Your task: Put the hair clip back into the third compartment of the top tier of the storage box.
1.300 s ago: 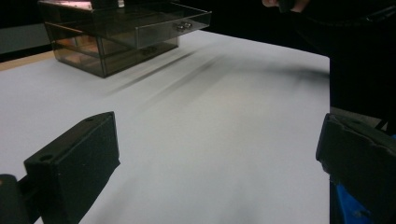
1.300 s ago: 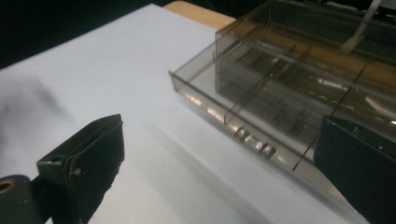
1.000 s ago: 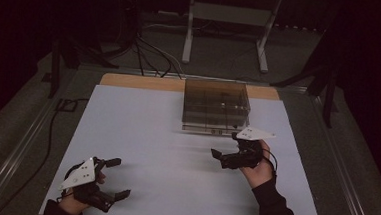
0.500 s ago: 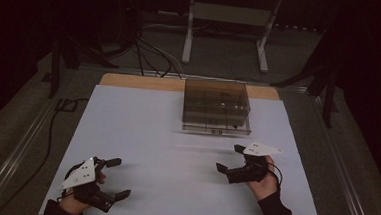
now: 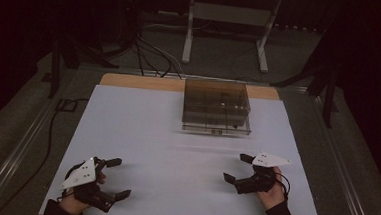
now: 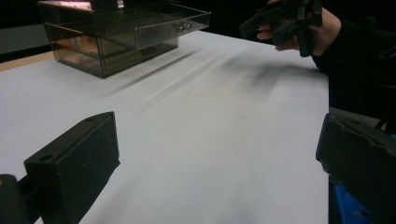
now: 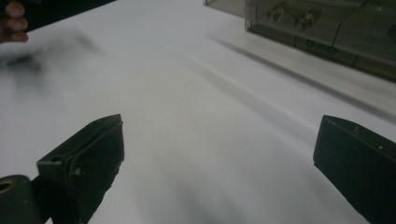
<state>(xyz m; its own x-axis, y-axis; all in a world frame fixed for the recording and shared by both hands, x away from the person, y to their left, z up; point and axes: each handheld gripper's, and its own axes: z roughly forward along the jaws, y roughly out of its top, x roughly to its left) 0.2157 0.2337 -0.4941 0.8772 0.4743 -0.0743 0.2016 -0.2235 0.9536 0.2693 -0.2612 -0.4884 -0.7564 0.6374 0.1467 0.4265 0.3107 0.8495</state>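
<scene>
A smoky clear plastic drawer box (image 5: 216, 107) stands at the far middle of the white table (image 5: 141, 134); it also appears in the left gripper view (image 6: 121, 32) and the right gripper view (image 7: 322, 25). My left gripper (image 5: 117, 178) rests low at the near left, open, nothing between its jaws. My right gripper (image 5: 239, 168) hovers at the near right, well short of the box, also open and empty. In the left gripper view the right hand and its gripper (image 6: 285, 21) appear at the top right.
A wooden strip (image 5: 130, 81) edges the table's far side. Behind it stand a metal frame stand (image 5: 229, 19) and loose cables (image 5: 147, 49) on the floor. A cable (image 5: 52, 129) runs along the left of the table.
My right gripper has drawn back from near the box toward the table's near edge. The left gripper has stayed put.
</scene>
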